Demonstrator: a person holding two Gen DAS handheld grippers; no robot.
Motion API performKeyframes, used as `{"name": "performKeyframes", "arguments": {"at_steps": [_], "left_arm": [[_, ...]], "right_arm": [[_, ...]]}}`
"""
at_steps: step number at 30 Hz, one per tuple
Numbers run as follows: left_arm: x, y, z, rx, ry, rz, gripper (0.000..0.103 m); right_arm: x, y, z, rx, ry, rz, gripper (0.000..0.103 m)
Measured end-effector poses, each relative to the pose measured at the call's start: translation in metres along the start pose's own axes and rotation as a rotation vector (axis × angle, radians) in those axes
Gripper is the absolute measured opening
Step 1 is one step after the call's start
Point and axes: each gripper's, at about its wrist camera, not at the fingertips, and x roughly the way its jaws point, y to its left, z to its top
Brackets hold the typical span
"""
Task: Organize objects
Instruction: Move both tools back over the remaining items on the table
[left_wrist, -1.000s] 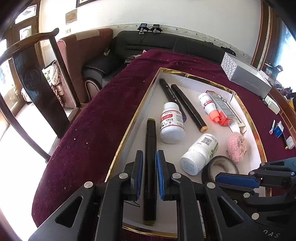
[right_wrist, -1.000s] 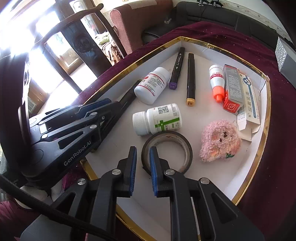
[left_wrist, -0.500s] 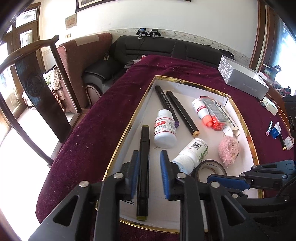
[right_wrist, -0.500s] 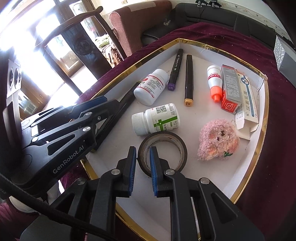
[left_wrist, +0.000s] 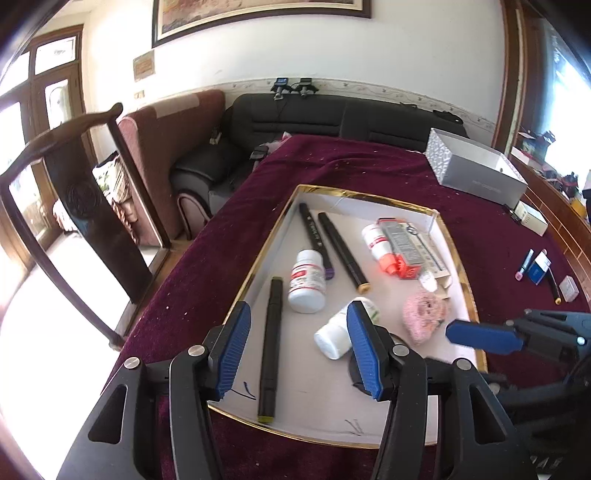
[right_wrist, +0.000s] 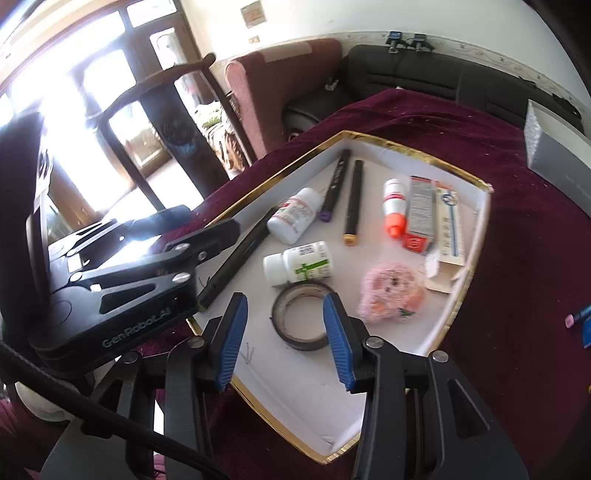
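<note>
A white tray with a gold rim (left_wrist: 258, 266) (right_wrist: 280, 177) lies on the maroon cloth. Along its left side lies a black marker (left_wrist: 271, 332) (right_wrist: 236, 262). My left gripper (left_wrist: 297, 354) hovers above it with jaws opening and pads clear of it. A dark tape roll (right_wrist: 303, 343) lies flat near the tray's front. My right gripper (right_wrist: 284, 341) stands over it, jaws opening, the roll between them but untouched. The tray also holds two white pill bottles (left_wrist: 306, 284) (right_wrist: 299, 264), two more markers (left_wrist: 341, 254), an orange-capped bottle (right_wrist: 393, 206) and a pink fluffy toy (right_wrist: 391, 291).
A grey box (left_wrist: 476, 173) sits at the table's far right. Small pens and cards (left_wrist: 539, 266) lie on the cloth right of the tray. A dark wooden chair (left_wrist: 85, 206) stands left of the table, a black sofa (left_wrist: 332, 114) behind it.
Both grippers were shut, left on the black marker, right on the tape roll's rim. Both have opened, let go and drawn up and back. Marker and tape rest in the tray.
</note>
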Motion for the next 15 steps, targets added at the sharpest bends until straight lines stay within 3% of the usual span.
{"name": "performKeyframes", "arguments": {"at_steps": [5, 15], "left_arm": [[-0.015, -0.037, 0.007, 0.080, -0.026, -0.021, 0.049], [-0.017, -0.137, 0.020, 0.247, -0.016, -0.109, 0.049]], "right_arm": [[-0.035, -0.037, -0.008, 0.080, -0.067, -0.037, 0.051], [-0.131, -0.152, -0.039, 0.308, -0.204, -0.182, 0.055]]}}
